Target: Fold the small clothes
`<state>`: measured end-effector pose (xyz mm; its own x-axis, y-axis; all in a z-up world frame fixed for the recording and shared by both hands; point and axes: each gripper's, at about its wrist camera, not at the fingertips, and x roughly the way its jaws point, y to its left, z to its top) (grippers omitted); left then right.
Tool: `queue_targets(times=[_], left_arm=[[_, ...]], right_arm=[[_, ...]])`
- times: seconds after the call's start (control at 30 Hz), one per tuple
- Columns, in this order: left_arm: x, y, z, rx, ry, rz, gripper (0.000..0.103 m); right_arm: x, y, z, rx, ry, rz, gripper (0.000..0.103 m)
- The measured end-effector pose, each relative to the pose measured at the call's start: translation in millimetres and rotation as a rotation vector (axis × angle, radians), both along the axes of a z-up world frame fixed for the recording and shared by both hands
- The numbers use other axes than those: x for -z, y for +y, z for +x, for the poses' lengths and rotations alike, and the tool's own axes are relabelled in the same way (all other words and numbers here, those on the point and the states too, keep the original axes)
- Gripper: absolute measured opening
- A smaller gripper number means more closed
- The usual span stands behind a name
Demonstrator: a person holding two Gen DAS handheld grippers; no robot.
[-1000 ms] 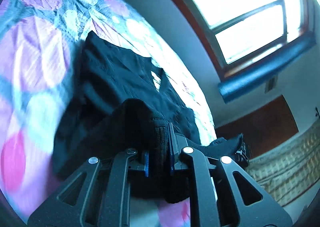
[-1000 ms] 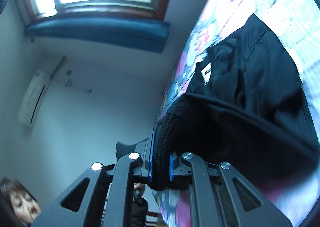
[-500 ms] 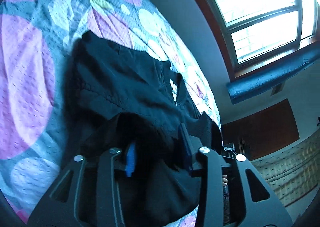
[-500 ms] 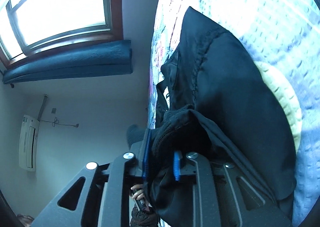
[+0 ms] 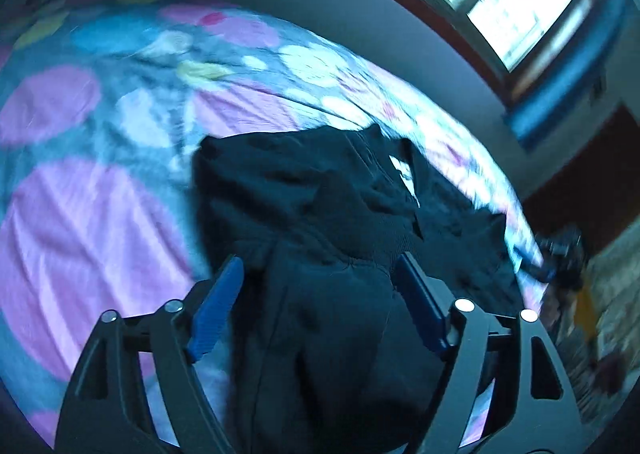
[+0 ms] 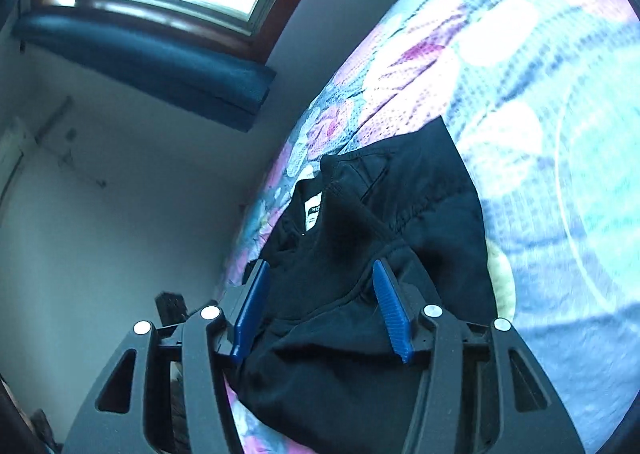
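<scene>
My left claw is spread wide, blue pads either side of the black garment but gripping nothing. My right claw is likewise wide open over the same black garment, which lies folded over itself on the flowered bedspread, its white neck label at the far end

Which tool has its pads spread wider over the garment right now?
The left tool: its blue pads stand farther apart over the black garment than those of the right tool. Both are open, gripping nothing.
</scene>
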<state>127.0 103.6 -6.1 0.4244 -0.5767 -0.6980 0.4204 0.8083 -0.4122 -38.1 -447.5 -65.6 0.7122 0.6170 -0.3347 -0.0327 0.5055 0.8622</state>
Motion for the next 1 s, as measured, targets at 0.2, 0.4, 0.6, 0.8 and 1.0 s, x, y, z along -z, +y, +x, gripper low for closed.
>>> queue_targets(times=[0.2,0.4,0.6,0.8,1.0], left_arm=[[5,-47,24,0.142,-0.067,0.186,0.083],[21,-67,47,0.225,0.026,0.214,0.083],[23,-75,51,0.205,0.024,0.245,0.064],[28,-72,52,0.199,0.041,0.226,0.068],[29,-78,47,0.181,0.003,0.270,0.064]], right_arm=[[-9,10,33,-0.067,-0.012,-0.215,0.054],[-4,13,46,-0.107,-0.020,-0.242,0.054],[1,15,55,-0.134,-0.014,-0.285,0.054],[-4,20,65,-0.165,-0.028,-0.338,0.054],[-5,27,76,-0.191,-0.014,-0.382,0.030]])
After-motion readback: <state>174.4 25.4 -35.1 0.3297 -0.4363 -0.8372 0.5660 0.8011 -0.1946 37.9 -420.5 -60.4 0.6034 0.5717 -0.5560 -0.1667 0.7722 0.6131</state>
